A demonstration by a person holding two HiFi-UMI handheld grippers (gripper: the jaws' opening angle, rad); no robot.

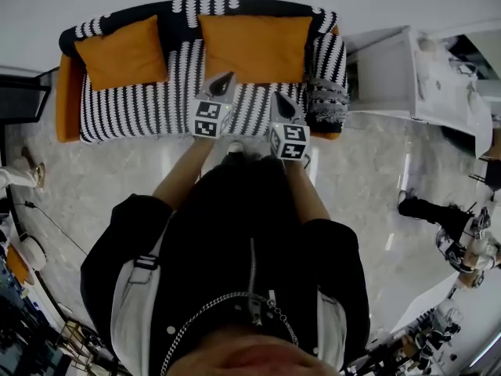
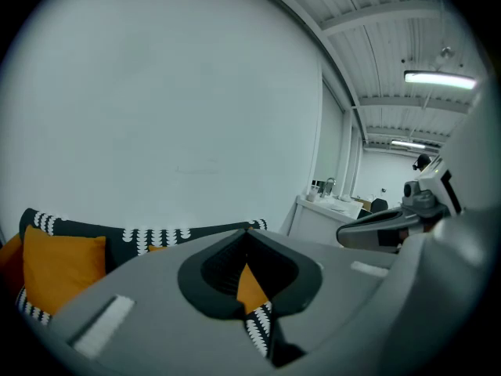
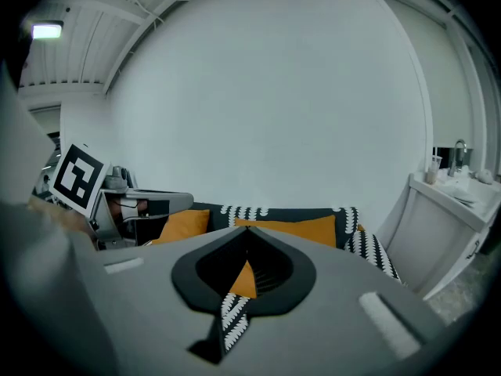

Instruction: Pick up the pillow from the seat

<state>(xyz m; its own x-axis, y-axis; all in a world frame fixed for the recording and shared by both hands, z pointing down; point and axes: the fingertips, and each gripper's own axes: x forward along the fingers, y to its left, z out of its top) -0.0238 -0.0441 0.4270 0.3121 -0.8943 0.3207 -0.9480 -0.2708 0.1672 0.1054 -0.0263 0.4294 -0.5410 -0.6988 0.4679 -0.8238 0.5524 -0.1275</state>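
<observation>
Pillow (image 1: 254, 47) matt orange cloth; sofa (image 1: 141, 104) patterned cloth; floor (image 1: 117, 171) glossy stone.

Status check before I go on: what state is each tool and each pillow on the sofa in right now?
Left tool, shut, empty, held above the sofa seat.
Right tool, shut, empty, beside the left one.
Left orange pillow, propped against the backrest, tilted, untouched.
Right orange pillow, propped against the backrest, untouched.

A staged lounge inside a lab: striped sofa (image 1: 141, 108) on marble floor (image 1: 117, 171), stacked equipment (image 1: 460, 240), strip-lit industrial ceiling (image 2: 391, 45).
</observation>
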